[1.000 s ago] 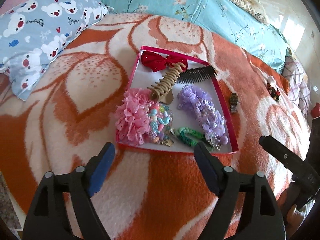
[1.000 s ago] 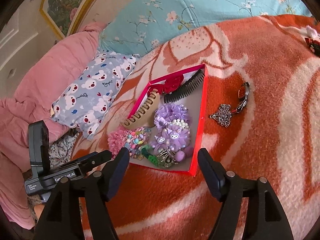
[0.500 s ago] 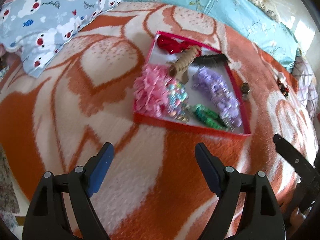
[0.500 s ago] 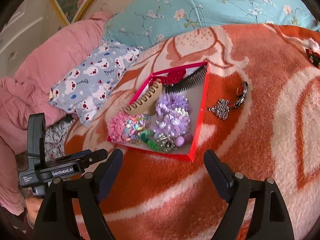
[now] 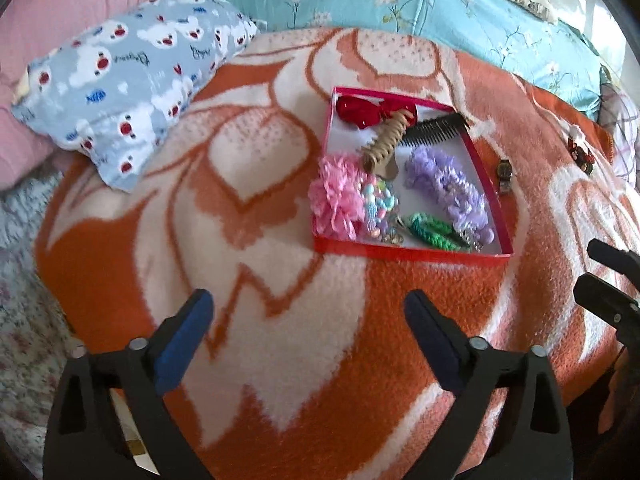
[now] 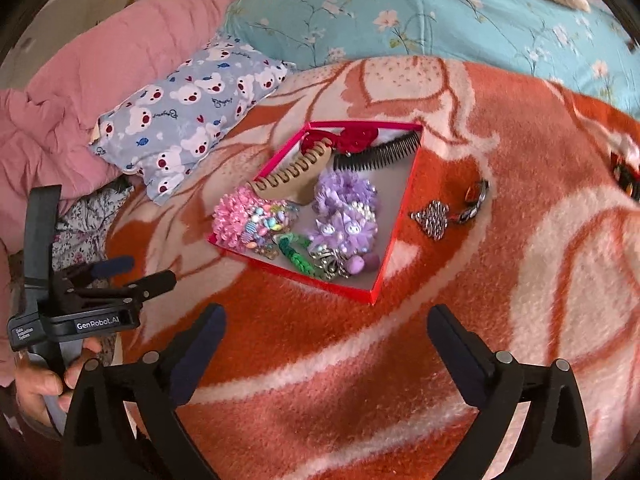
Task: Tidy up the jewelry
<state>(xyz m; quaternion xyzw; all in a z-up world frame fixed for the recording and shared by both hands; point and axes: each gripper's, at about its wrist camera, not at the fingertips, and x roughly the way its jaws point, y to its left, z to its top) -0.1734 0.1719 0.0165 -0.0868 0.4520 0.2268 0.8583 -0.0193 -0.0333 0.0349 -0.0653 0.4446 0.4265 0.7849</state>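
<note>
A red-rimmed box (image 5: 408, 254) (image 6: 394, 216) lies on the orange and cream blanket, filled with hair accessories: a red bow (image 5: 360, 112), a tan claw clip (image 5: 386, 142), a black comb (image 5: 434, 133), pink (image 5: 336, 198) and purple scrunchies (image 5: 452, 182), a green braid (image 5: 430, 232). Outside the box, to its right, lie a watch (image 5: 504, 172) and a silver chain (image 6: 432, 218) beside a bracelet (image 6: 476, 200). My left gripper (image 5: 308, 308) hovers short of the box, jaws opening, nothing between them. My right gripper (image 6: 326, 322) is likewise opening and empty.
A bear-print pillow (image 5: 128, 76) and a pink quilt (image 6: 80, 92) lie to the left; a blue floral cover (image 5: 400, 0) runs behind. A small dark red ornament (image 5: 582, 154) sits at the blanket's right. A hand (image 6: 36, 388) holds the left gripper.
Both grippers have drawn back and risen from the box, which now looks smaller and farther. Both pairs of jaws have spread wider. The box contents are unmoved.
</note>
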